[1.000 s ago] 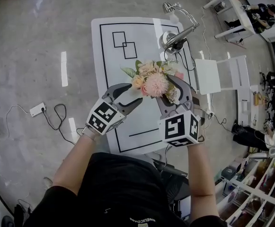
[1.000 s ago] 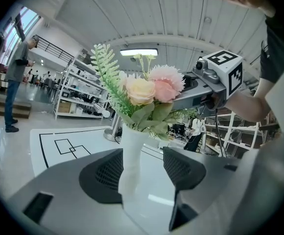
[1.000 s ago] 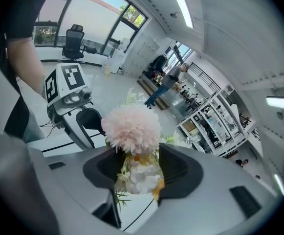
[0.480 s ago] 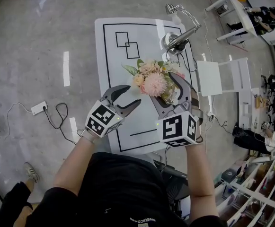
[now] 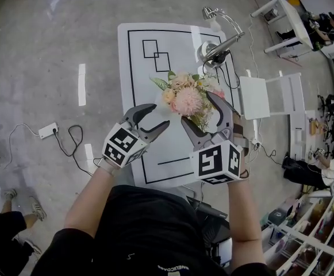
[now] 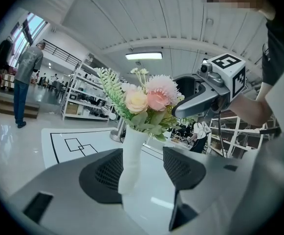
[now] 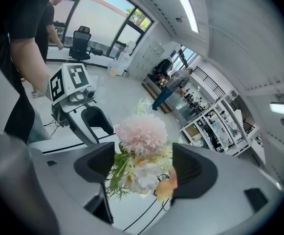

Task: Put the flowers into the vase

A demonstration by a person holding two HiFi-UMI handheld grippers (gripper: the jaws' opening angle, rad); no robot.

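A bouquet of pink, peach and white flowers point(image 5: 183, 96) with green leaves stands upright in a slim white vase point(image 6: 131, 155) on the white table mat point(image 5: 138, 68). In the head view the blooms hide the vase. My right gripper point(image 5: 199, 109) is open around the flowers point(image 7: 142, 133). Its jaws have just been opening, and neither pad presses on the stems. My left gripper point(image 5: 161, 115) is open at the left of the bouquet. In the left gripper view the vase stands between the jaws, against the left pad point(image 6: 105, 173) and apart from the right one.
A silver desk lamp point(image 5: 215, 43) stands at the mat's far right corner, with a cable running from it. A white chair point(image 5: 254, 94) stands right of the table. A power strip with cord point(image 5: 46, 132) lies on the floor at left. Someone's feet point(image 5: 17, 203) are at lower left.
The right gripper's jaws have spread wider around the flowers, which stay upright in the vase. Both hands have hardly moved. A person's feet have shifted along the lower left floor.
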